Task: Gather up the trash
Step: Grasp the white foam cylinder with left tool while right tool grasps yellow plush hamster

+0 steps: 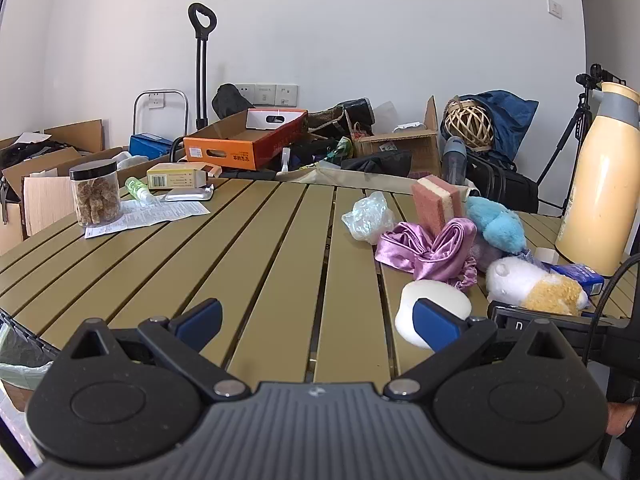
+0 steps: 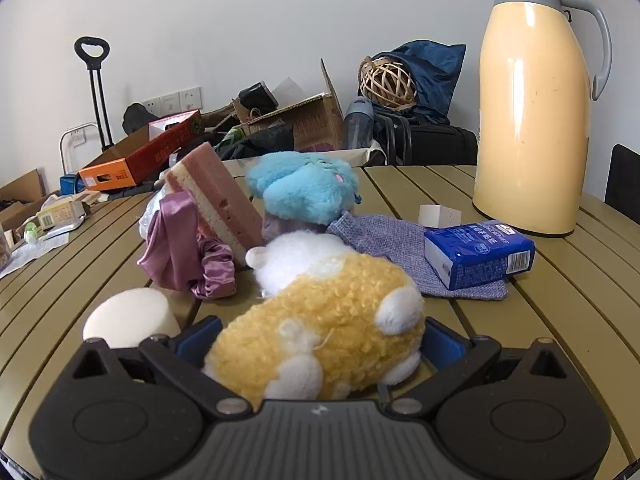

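left gripper: the left gripper (image 1: 318, 322) hovers low over the near edge of the olive slatted table (image 1: 256, 248), its blue-padded jaws spread wide with nothing between them.
right gripper: the right gripper (image 2: 320, 340) has its jaws spread on either side of the yellow-and-white plush hamster toy (image 2: 320, 332); whether the pads press the fur or only flank it, i cannot tell.
likely trash: the crumpled clear plastic wrapper (image 1: 368, 216) lies past the middle of the table toward the far edge, just beside the purple satin cloth (image 1: 428, 248) and the pink-and-yellow sponge block (image 1: 438, 202).
key relation: from the left gripper the wrapper sits forward and a little to the right, with bare slats between them; from the right wrist view it is almost hidden behind the cloth and sponge, so the left hand has the clearer line, in my judgement.
long axis: the wrapper is a rumpled lump with no clear long axis, so any jaw angle should do.
other candidates: the white foam cylinder (image 1: 434, 312) lies on its side right at the left gripper's right pad; a printed paper sheet (image 1: 160, 214) lies near the table's far left corner under a clear jar with a black lid (image 1: 95, 194).
bin: a lined bin (image 1: 20, 364) shows below the table's near left edge.
risk: the satin cloth touches the wrapper and could drag along.
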### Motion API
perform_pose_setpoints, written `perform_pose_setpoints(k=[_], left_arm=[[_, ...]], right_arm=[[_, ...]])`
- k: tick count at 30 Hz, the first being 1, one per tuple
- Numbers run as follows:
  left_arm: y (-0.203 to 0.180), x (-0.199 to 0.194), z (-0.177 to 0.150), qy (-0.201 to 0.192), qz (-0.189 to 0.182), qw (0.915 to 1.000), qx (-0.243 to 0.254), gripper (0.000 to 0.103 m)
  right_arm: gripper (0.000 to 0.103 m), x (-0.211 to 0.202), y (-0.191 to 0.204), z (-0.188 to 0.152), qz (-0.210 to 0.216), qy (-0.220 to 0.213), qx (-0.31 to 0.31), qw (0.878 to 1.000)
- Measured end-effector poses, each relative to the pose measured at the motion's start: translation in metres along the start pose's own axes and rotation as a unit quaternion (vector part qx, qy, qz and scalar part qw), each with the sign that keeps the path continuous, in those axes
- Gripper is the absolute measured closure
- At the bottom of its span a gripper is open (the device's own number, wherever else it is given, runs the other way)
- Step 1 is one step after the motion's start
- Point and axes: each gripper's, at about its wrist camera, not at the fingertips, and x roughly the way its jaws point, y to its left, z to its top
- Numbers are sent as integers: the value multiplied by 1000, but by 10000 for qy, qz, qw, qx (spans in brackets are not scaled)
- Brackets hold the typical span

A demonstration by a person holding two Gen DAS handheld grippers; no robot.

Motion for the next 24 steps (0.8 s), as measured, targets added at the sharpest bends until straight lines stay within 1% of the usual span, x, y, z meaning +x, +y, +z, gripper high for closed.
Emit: perform_pose_setpoints(k=[2, 7, 13, 17, 24], left_arm=[[-2, 0, 0, 14, -17, 10000, 2, 0], [-7, 1, -1, 29, -33, 10000, 45, 0], [-12, 3, -1, 46, -77, 10000, 22, 0], [-22, 7, -5, 118, -106, 9998, 75, 0], [-39, 11, -4, 160, -225, 9996, 49, 0]], right_arm=[[8, 0, -3, 0, 124, -1, 58, 9999], [13, 0, -9, 2, 215, -24, 251, 9995], [15, -4, -17, 3, 320, -88, 453, 9984], [15, -10, -23, 3, 430, -147, 572, 9973], [16, -30, -32, 7, 610, -474, 594, 9952]])
